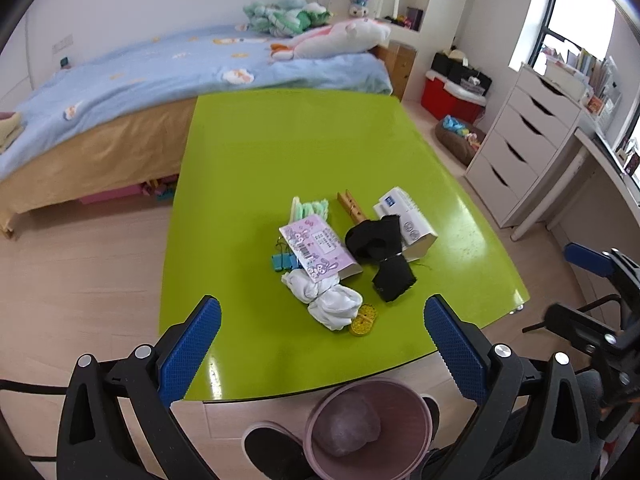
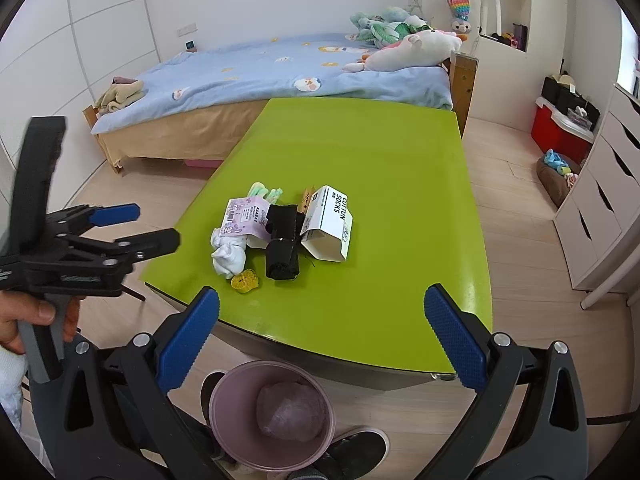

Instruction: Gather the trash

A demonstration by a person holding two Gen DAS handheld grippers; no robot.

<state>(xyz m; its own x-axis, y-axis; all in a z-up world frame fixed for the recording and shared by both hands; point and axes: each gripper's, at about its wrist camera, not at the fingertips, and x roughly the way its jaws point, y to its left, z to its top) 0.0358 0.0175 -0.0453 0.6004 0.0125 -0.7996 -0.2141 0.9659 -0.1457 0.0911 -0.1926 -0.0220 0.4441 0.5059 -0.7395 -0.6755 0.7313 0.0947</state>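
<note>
Left gripper point(image 1: 322, 344) and right gripper point(image 2: 320, 332): jaws apart, empty, above the green table's point(image 1: 280, 152) near edge. Trash pile point(image 1: 344, 256) sits mid-table; far half bare. Pink bin point(image 2: 272, 412) on the floor below the edge holds a crumpled wad. Only the right view reads "COTTON SOCKS" on the white box point(image 2: 330, 222).

- Left wrist view: sits above the near edge of the green table point(image 1: 304, 152), looks forward and down along its own blue-padded fingers point(image 1: 192, 350), faces the bed point(image 1: 132, 76) and far wall.
- Right wrist view: same height, set further right, angled slightly leftward over the table's near corner.
- Both stand back from the clutter pile point(image 1: 344, 256).
- Shared: table, pile, bed, pink bin point(image 2: 272, 416) on the floor below.
- Each view catches the other gripper at its edge.
</note>
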